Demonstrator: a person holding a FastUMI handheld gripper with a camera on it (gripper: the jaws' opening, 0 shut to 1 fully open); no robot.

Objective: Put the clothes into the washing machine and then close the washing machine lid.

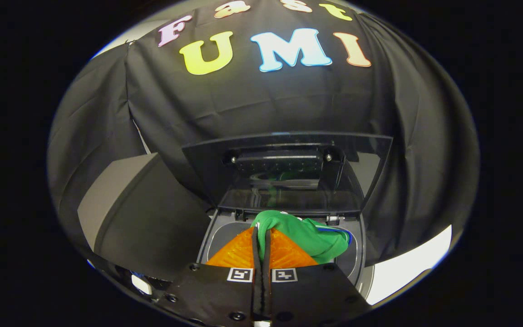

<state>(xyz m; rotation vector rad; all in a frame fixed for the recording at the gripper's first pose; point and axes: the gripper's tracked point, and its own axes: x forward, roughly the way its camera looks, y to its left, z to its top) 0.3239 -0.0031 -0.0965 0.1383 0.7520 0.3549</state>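
A green garment [309,236] hangs from my gripper [261,231], whose orange fingers [239,252] are shut on a fold of the cloth. The garment droops ahead and to the right of the fingertips, over the round opening of the grey washing machine [357,263]. The machine's dark see-through lid [288,172] stands raised behind the opening, leaning back toward the booth wall. A bit of blue trim shows at the garment's right end.
A grey box-like block [130,213] stands to the left of the washing machine. The black cloth wall closes in behind and on both sides. A pale strip of floor or table [416,263] shows to the right of the machine.
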